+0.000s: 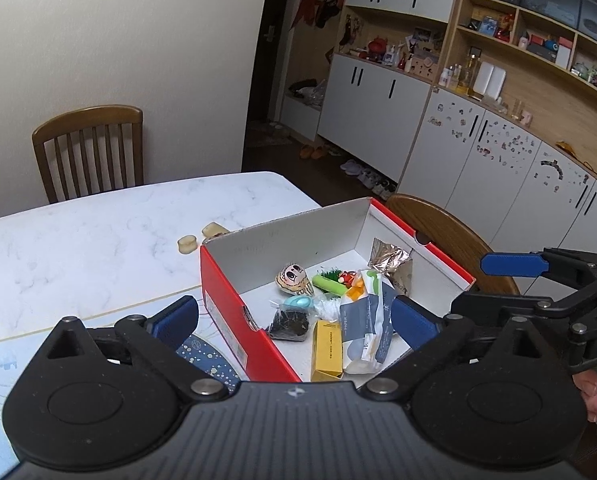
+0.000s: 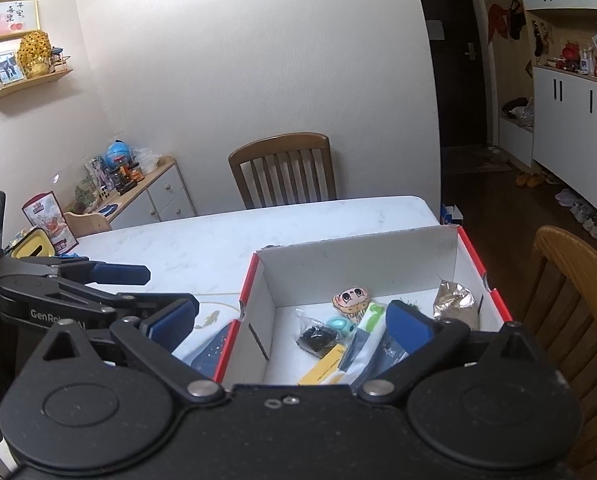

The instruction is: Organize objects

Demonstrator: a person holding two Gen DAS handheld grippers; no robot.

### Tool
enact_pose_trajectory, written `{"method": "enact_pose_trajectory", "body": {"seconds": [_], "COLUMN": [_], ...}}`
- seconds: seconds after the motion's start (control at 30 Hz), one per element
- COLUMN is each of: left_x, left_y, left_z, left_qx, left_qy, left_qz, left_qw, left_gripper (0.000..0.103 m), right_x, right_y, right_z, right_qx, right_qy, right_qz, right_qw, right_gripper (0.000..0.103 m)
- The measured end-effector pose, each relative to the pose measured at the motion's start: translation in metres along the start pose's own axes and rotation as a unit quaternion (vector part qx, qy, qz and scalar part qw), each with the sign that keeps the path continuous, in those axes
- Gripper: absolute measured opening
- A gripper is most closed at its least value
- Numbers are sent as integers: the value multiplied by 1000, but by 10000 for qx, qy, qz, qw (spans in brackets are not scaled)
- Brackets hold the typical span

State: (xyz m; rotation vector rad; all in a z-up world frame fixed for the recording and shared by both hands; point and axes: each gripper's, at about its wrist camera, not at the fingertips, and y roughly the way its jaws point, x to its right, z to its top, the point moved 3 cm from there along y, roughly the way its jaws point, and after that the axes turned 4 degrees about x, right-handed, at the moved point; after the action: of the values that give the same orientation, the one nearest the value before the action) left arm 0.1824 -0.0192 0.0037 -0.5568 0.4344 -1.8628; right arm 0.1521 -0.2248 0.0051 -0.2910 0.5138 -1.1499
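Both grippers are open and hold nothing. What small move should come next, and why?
Probably move the left gripper toward the two small beige pieces on the table behind the red box: they lie outside it, while the other small things are already inside.

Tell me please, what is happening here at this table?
A person holds two grippers over a red box on the white table. The left gripper and right gripper are both open and empty. Small things already lie in the box, such as a yellow carton. Two small beige pieces remain outside.
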Motion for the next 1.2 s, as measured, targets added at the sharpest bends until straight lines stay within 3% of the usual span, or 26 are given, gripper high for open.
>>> {"method": "enact_pose_trajectory", "body": {"seconds": [0.73,1.2], "left_x": [-9,-16], "left_y": [-7,-11], "left_z": [-8,-13], "left_qx": [43,-4], "left_qy": [233,212], "left_qz": [-99,-67], "left_qw": [9997,9998], "left_gripper": [103,103], "right_x": [-28,-35], "right_y": [-10,-13], "right_z": [-21,-25], "right_qx": [40,42], "right_qy": [101,262], "right_qz": [-581,-687], "right_qw": [9982,9973], "right_gripper": [102,102]}}
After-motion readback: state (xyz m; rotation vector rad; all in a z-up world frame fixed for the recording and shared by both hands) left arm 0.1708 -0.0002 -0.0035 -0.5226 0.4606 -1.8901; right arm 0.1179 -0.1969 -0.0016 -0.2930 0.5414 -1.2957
